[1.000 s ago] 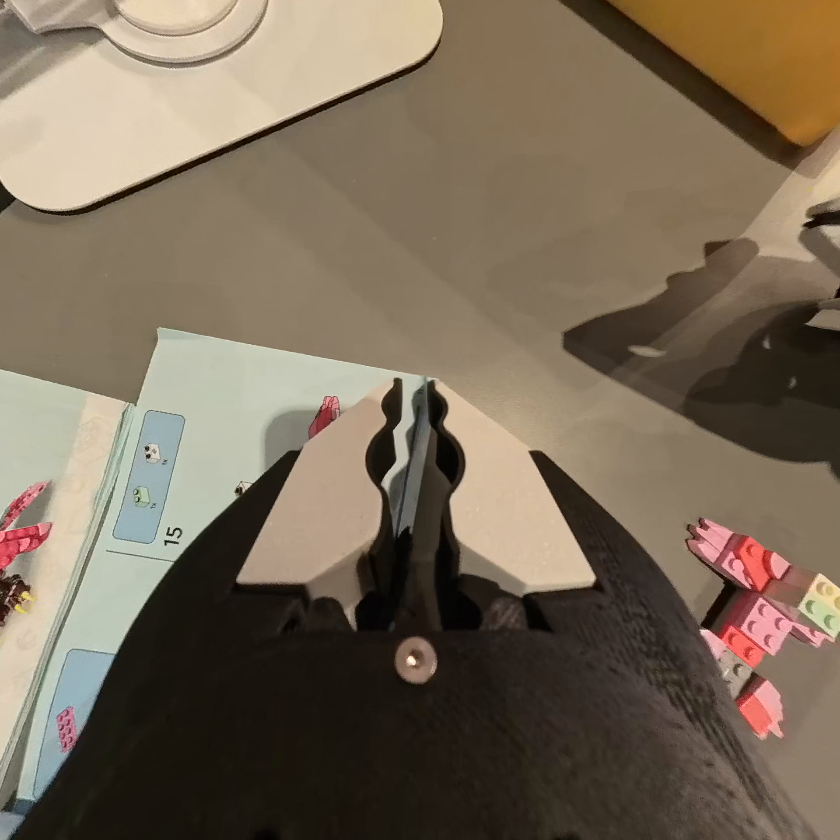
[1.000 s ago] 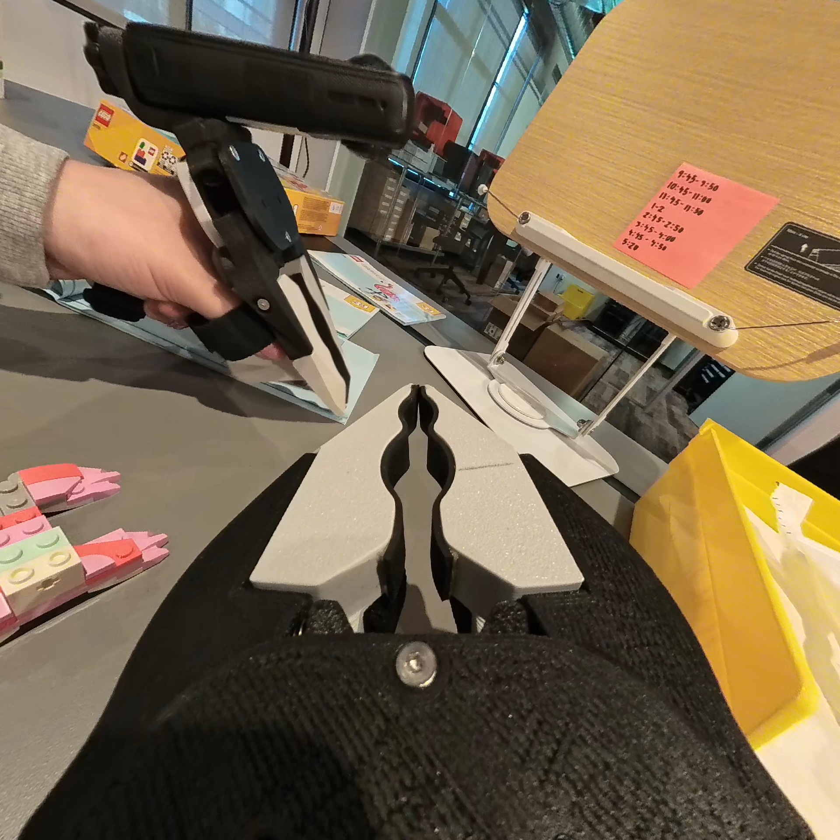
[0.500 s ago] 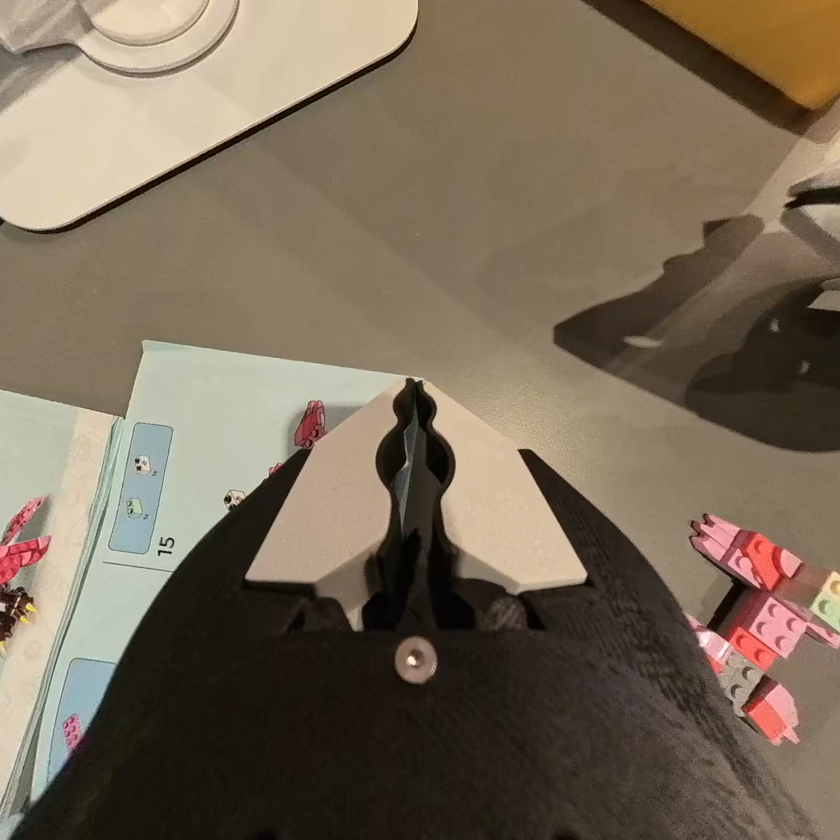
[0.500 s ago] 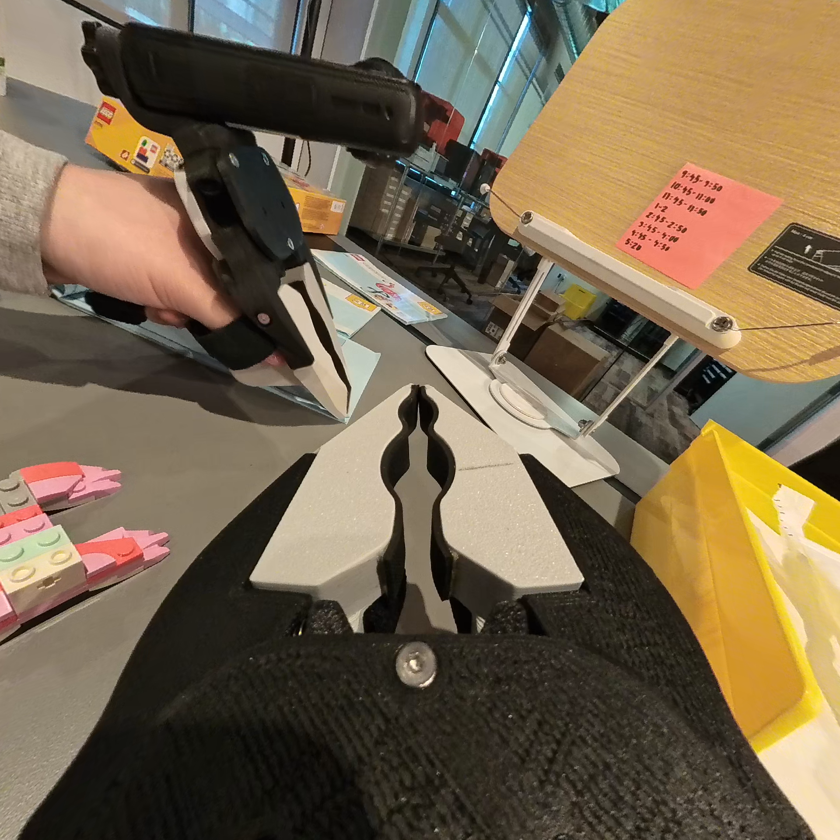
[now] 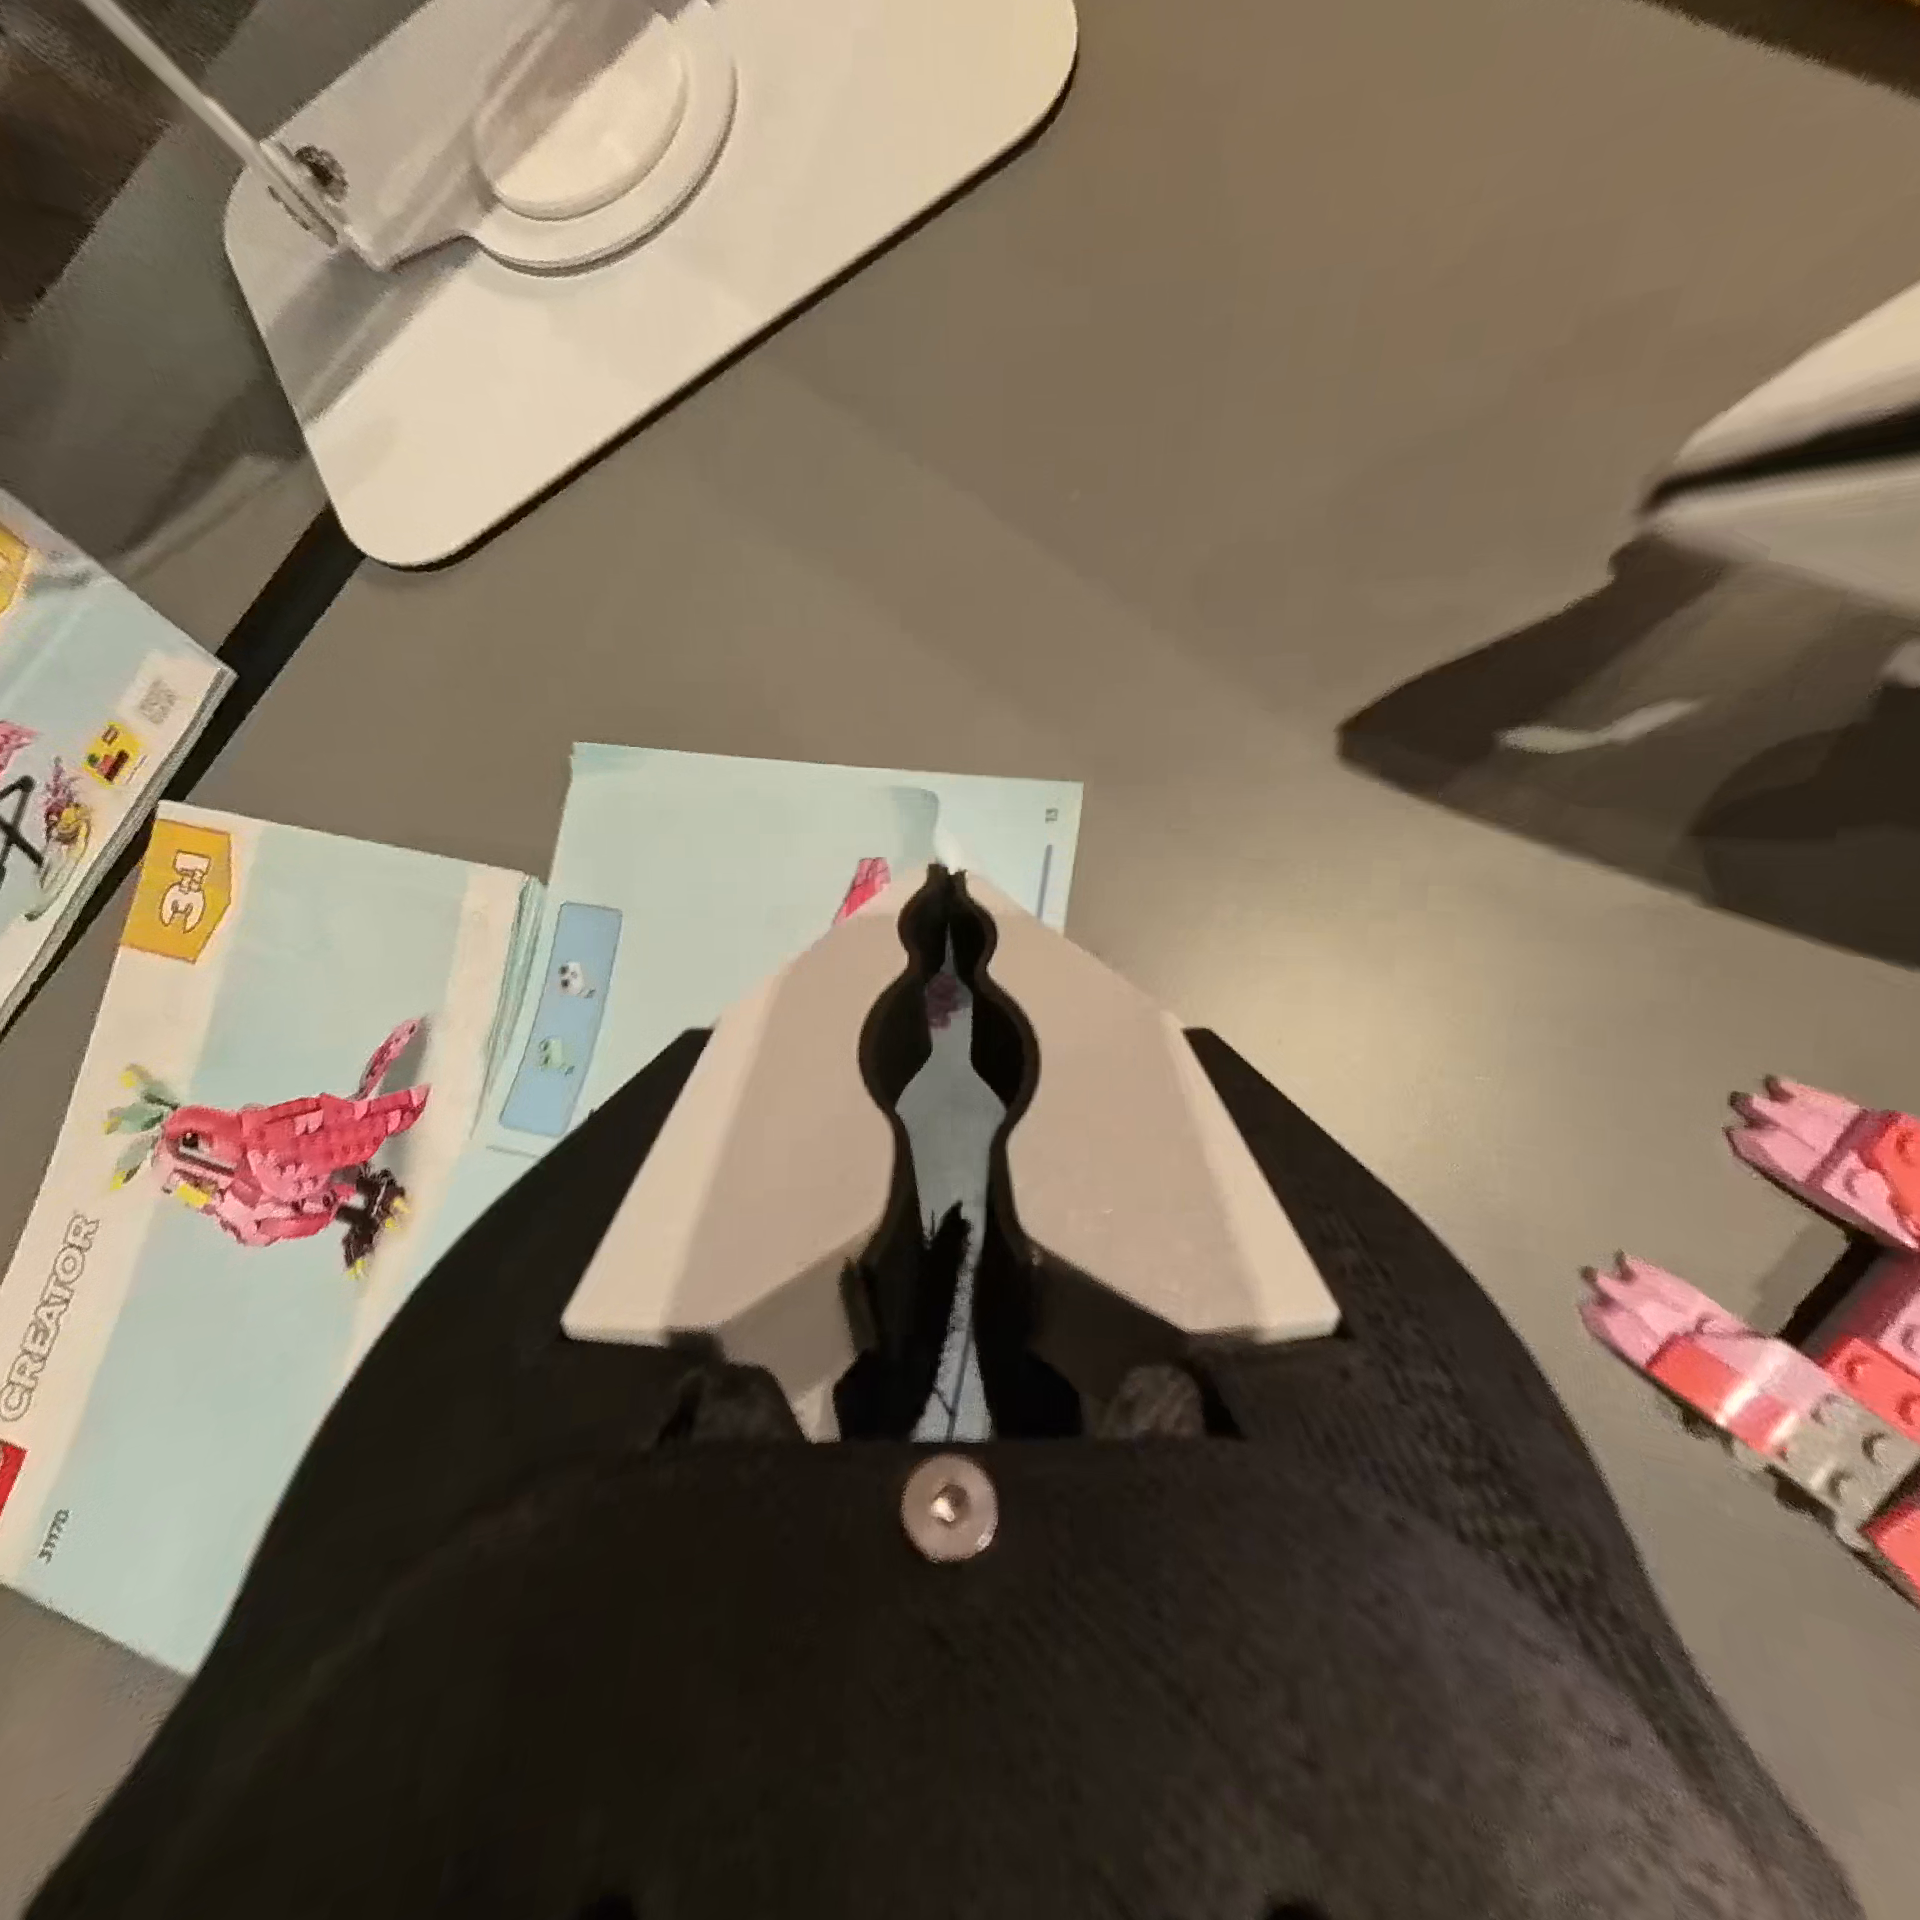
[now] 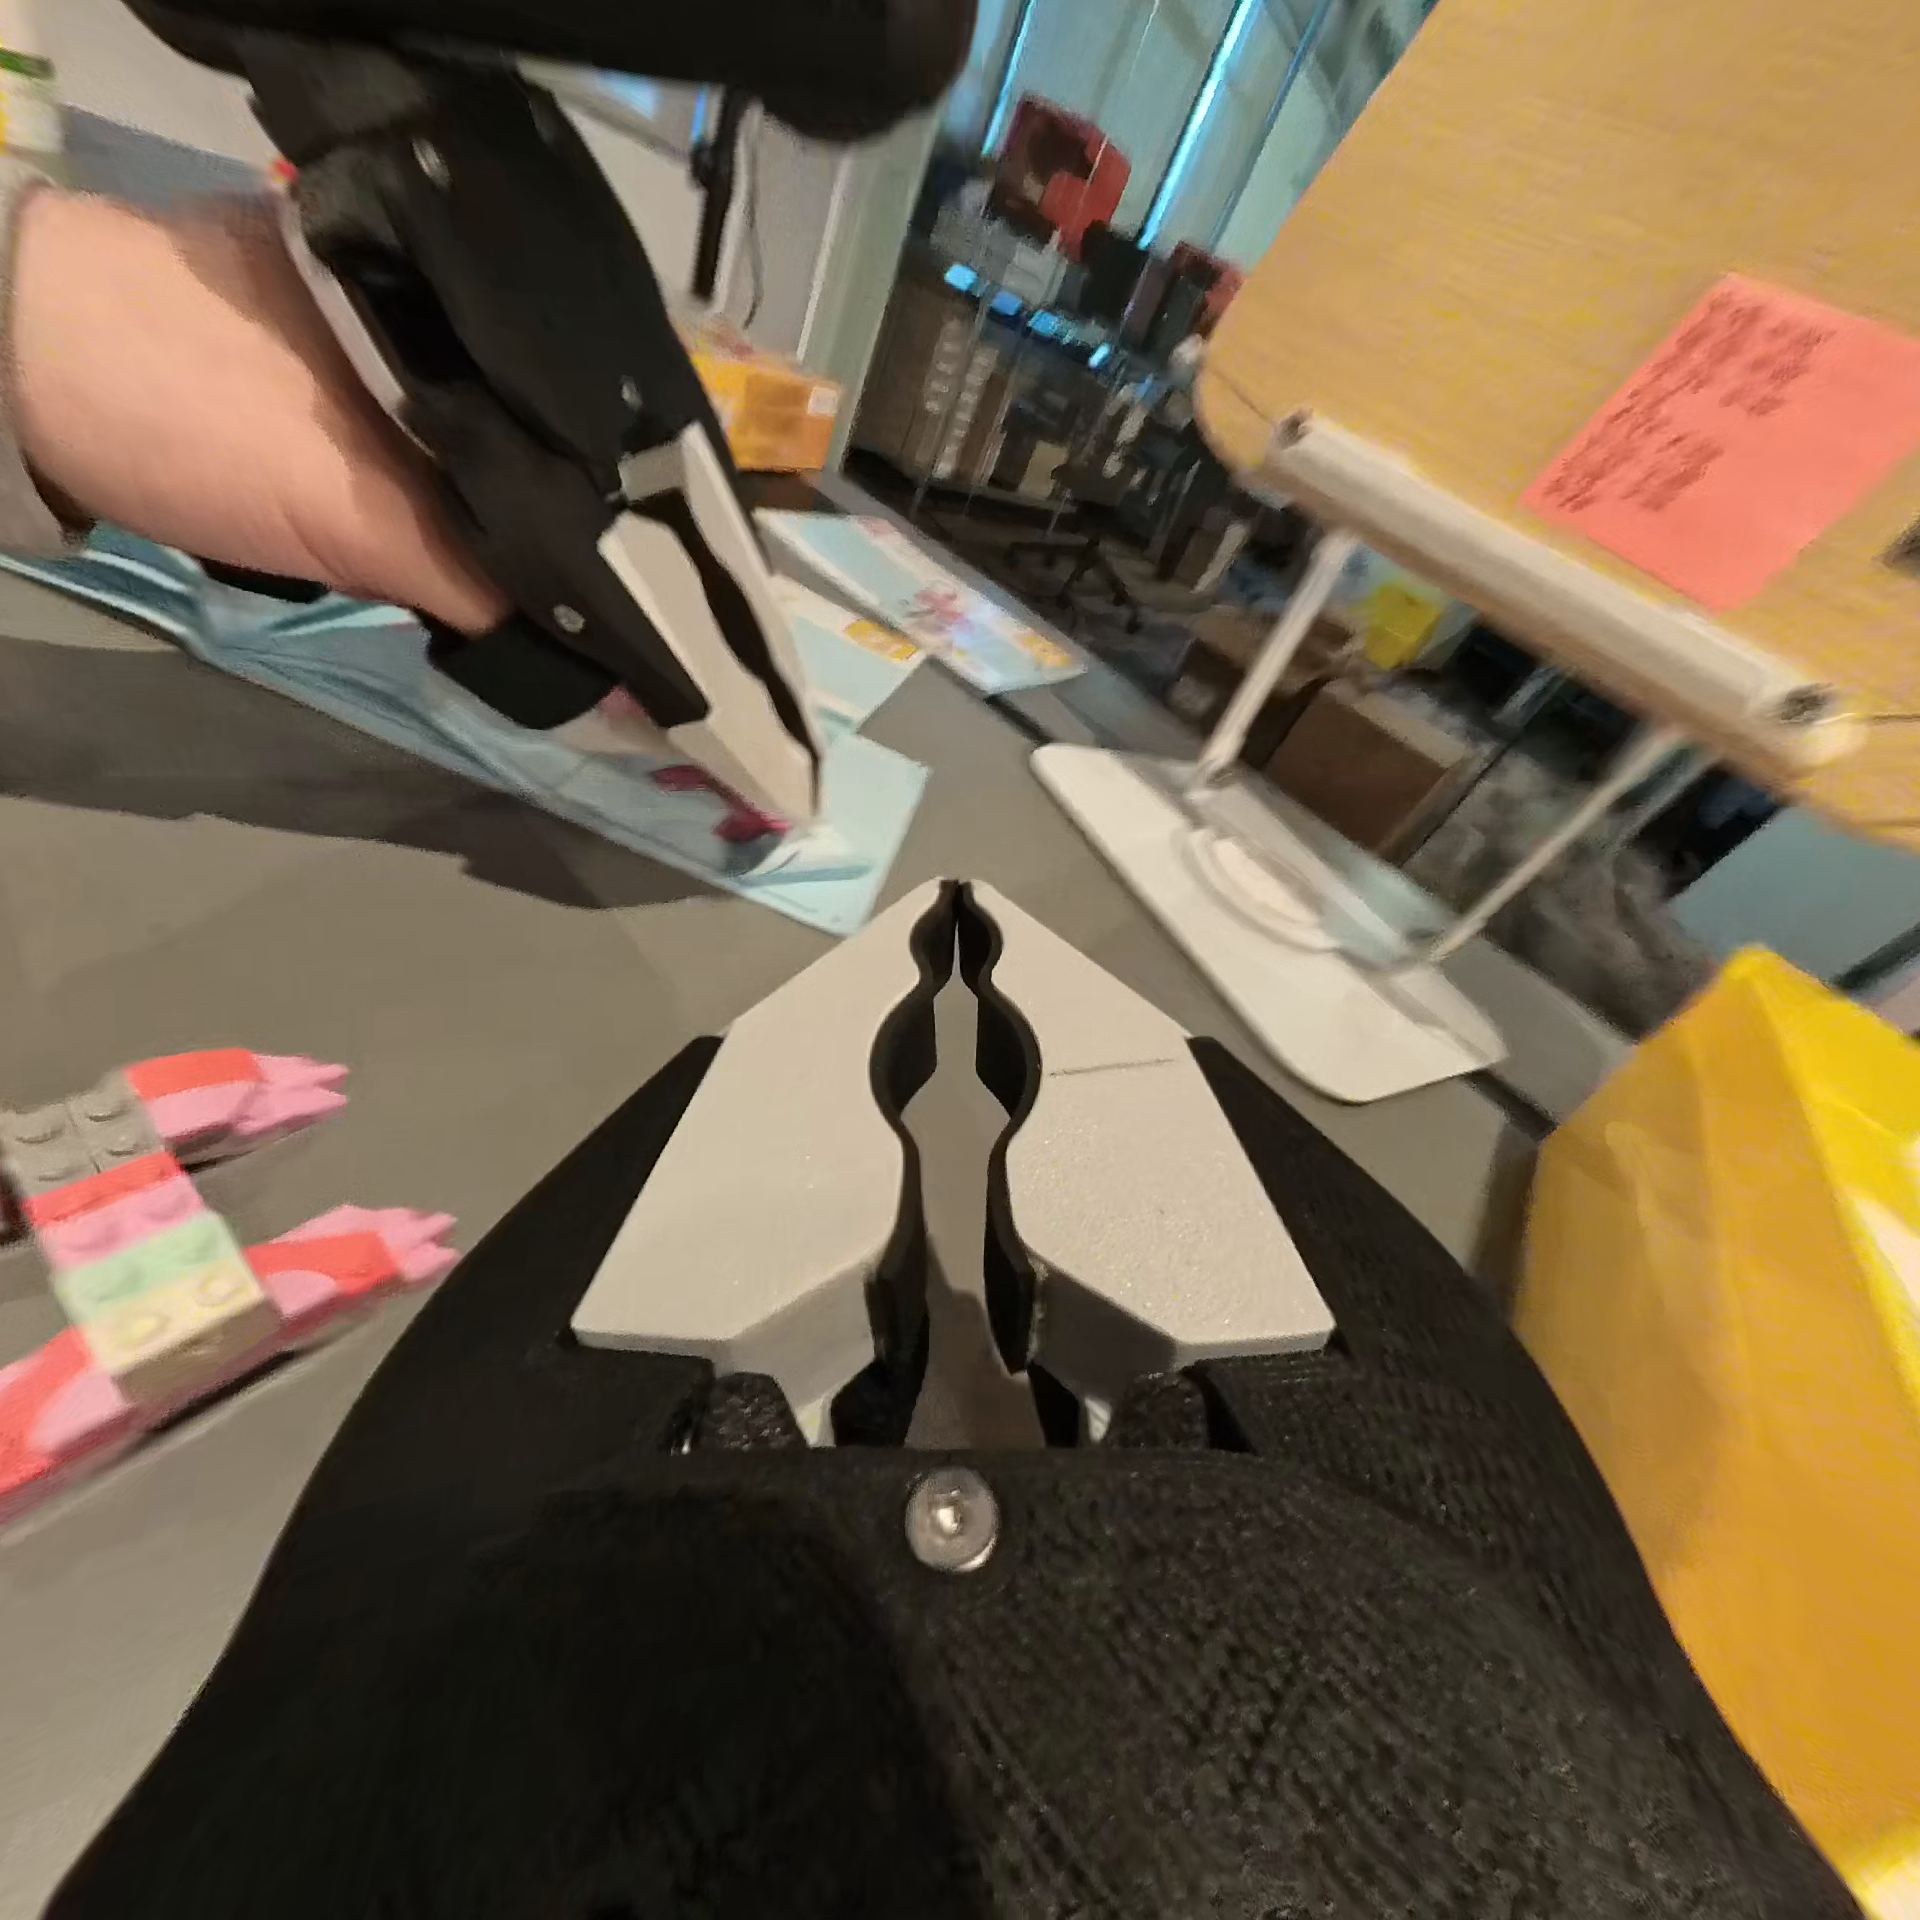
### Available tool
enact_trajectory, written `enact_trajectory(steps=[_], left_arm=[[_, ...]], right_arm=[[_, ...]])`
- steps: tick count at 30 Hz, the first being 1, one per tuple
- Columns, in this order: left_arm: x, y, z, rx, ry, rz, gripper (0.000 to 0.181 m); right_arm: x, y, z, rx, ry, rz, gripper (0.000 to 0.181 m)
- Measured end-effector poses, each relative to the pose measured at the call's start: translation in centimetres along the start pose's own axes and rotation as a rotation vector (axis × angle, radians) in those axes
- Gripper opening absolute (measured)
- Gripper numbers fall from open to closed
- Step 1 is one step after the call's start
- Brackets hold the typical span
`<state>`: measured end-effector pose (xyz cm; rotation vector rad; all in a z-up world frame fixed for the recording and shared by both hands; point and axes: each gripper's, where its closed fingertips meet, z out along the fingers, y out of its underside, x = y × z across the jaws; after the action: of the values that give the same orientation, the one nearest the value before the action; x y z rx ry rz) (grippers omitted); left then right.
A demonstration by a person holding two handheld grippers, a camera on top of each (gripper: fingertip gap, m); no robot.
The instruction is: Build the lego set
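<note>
My left gripper (image 5: 948,878) is shut on a light blue page of the open instruction booklet (image 5: 727,862), and the page runs up between its fingers. In the right wrist view the left gripper (image 6: 805,800) points down at the booklet (image 6: 873,821) with the page edge lifted off the grey table. My right gripper (image 6: 954,894) is shut and empty, hovering over the table. The partly built pink, red and pale green lego model (image 6: 156,1247) lies left of it and also shows in the left wrist view (image 5: 1818,1299).
A white stand base (image 6: 1299,935) carries a tilted wooden board (image 6: 1558,260) at the back right. A yellow bag (image 6: 1714,1351) sits to the right. Two closed booklets (image 5: 260,1143) (image 5: 62,779) lie left of the open one. A yellow box (image 6: 769,410) stands far back.
My left gripper has risen and pulled back with the page pinched, so more of the booklets shows. It now stands closer to my right gripper. Both views are blurred by motion.
</note>
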<state>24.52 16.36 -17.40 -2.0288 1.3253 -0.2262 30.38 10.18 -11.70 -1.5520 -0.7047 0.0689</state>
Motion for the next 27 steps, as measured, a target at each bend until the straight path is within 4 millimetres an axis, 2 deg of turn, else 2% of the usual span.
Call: enact_trajectory(steps=[3,5,8,11,13,16,19,23,24,25,27], left_arm=[[-0.7,0.2,-0.7,0.026,-0.007,-0.012,0.000],[-1.0,0.3,-1.0,0.043,-0.006,-0.031,0.000],[-1.4,0.5,-1.5,0.072,-0.004,-0.055,0.000],[-2.0,0.9,-2.7,0.095,-0.010,-0.059,0.000],[-2.6,1.1,-4.4,0.124,-0.028,-0.056,0.000],[-3.0,1.4,-8.5,0.204,-0.047,-0.071,0.000],[-3.1,2.8,-13.7,0.290,-0.086,-0.099,0.000],[-3.1,5.7,-22.0,0.485,-0.213,-0.223,0.000],[-3.2,6.5,-24.4,0.560,-0.276,-0.243,0.007],[-3.2,7.4,-26.7,0.630,-0.337,-0.265,0.013],[-2.6,9.3,-30.2,0.713,-0.416,-0.293,0.014]], right_arm=[[-3.1,1.0,2.6,-0.152,-0.207,0.175,0.000],[-3.3,2.1,4.5,-0.252,-0.231,0.226,0.000],[-3.2,2.7,7.1,-0.323,-0.268,0.271,0.000],[-4.6,3.7,9.5,-0.419,-0.365,0.342,0.000],[-5.6,4.0,10.7,-0.470,-0.411,0.320,0.000],[-7.7,2.5,12.1,-0.482,-0.512,0.303,0.000],[-10.8,-0.3,13.2,-0.467,-0.631,0.303,0.000],[-15.9,-4.1,14.3,-0.440,-0.739,0.256,0.000],[-17.3,-4.7,14.6,-0.439,-0.757,0.230,0.000],[-18.9,-5.2,14.7,-0.445,-0.779,0.202,0.000],[-21.9,-5.5,15.0,-0.478,-0.816,0.137,0.000]])
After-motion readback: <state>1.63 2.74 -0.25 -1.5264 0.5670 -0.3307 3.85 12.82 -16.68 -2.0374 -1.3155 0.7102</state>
